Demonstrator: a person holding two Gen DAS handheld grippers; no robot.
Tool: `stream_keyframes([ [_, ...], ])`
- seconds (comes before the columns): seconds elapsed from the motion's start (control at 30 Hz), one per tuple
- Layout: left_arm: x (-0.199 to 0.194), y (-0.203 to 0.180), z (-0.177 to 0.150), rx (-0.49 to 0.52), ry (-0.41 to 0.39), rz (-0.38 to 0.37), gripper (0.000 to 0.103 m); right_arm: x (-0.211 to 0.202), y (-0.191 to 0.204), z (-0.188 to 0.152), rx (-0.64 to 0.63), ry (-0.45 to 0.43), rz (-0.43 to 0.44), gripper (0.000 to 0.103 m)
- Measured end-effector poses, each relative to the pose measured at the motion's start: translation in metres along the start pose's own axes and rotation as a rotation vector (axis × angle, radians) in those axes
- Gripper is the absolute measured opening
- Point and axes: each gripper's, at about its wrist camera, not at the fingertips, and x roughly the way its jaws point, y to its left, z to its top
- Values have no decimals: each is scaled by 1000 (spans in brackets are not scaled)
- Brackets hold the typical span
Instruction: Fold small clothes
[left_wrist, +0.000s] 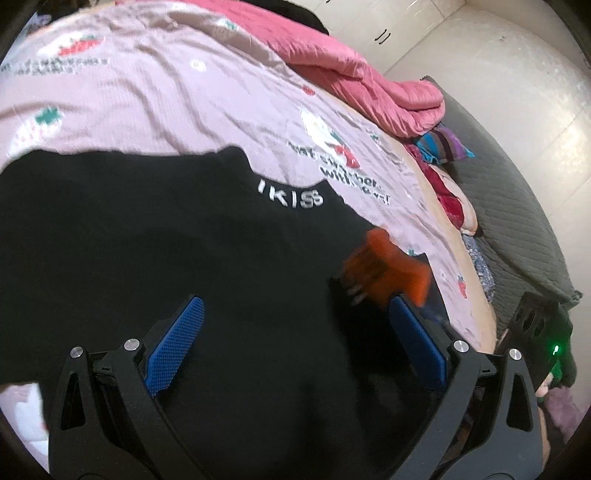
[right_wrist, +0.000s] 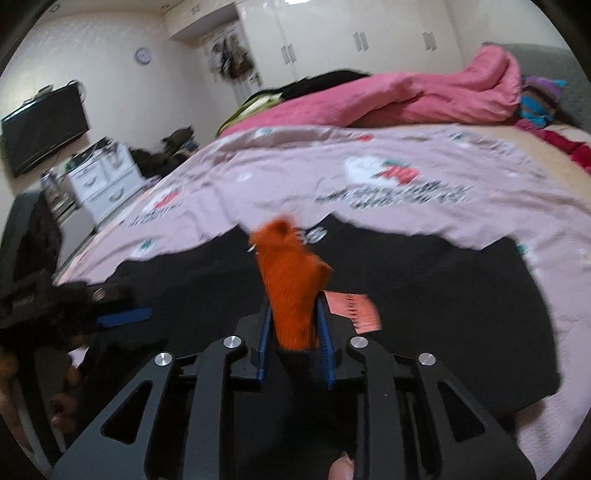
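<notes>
Black garment (left_wrist: 184, 240) lies spread flat on the bed, over a pale pink sheet (left_wrist: 166, 99) printed with strawberries and blurred lettering; white "IKISS" lettering (left_wrist: 290, 197) sits at its neck edge, far side from the person. Left claw (left_wrist: 295, 339) hovers low over the middle of the black cloth, its blue-padded fingers (left_wrist: 177, 343) spread wide apart, nothing between them. Right claw (right_wrist: 294, 328) is closed tight on a small orange item (right_wrist: 291, 280), knit-textured and standing upright out of the pads, its top end blurred; cannot tell exactly what piece of clothing it is. In the left wrist view the same orange item (left_wrist: 388, 266) shows at the right edge of the black garment, just beyond the left claw's right finger. A pinkish paper tag with dark print (right_wrist: 354, 310) lies just right of the right claw, on the black cloth; whether it is attached to anything I cannot tell. From the right wrist view the left claw (right_wrist: 110, 314) is seen at far left, low over the garment's near-left part. Crumpled pink quilt (right_wrist: 406, 99) heaped along the far side of the bed, striped cloth (right_wrist: 539, 99) beside it. Off the bed: wall-mounted television (right_wrist: 44, 129), white drawer unit (right_wrist: 103, 181), round wall clock (right_wrist: 143, 55), pale wardrobe doors (right_wrist: 369, 37)
</notes>
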Motion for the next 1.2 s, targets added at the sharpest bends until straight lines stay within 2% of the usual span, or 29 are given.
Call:
stream_keyframes([
  [0.1, 10, 4, -3, -8, 22, -8, 94, -1, 5, -8, -14, 36, 36, 31],
  [0.23, 16, 3, -4, -4, 35, -29, 93, -19, 0, -12, -5, 48, 101, 48],
  [0.27, 19, 2, -5, -6, 38, -39, 93, -24, -3, -13, -2, 45, 110, 49],
  [0.37, 27, 1, -7, -9, 53, -53, 79, -36, -14, -12, 9, 32, 82, 49],
  [0.5, 42, -3, -14, -10, 90, -67, 56, -42, -35, -5, 68, 14, 41, 49],
  [0.57, 51, -6, -17, -6, 106, -65, 54, -45, -44, -3, 95, 7, 29, 49],
  [0.7, 62, -15, -13, 11, 89, -46, 54, -49, -55, 0, 108, -9, -4, 49],
  [0.73, 63, -16, -13, 19, 84, -46, 51, -50, -57, 0, 107, -14, -16, 49],
  [0.77, 64, -19, -12, 29, 78, -43, 46, -51, -58, 1, 106, -18, -26, 49],
  [0.83, 67, -21, -11, 40, 69, -54, 24, -53, -62, 1, 105, -28, -48, 49],
  [0.9, 67, -21, -12, 31, 63, -91, 9, -55, -68, 2, 116, -32, -59, 49],
  [1.2, 34, -46, -6, 114, -11, -160, 5, -65, -88, 6, 185, -64, -82, 49],
])
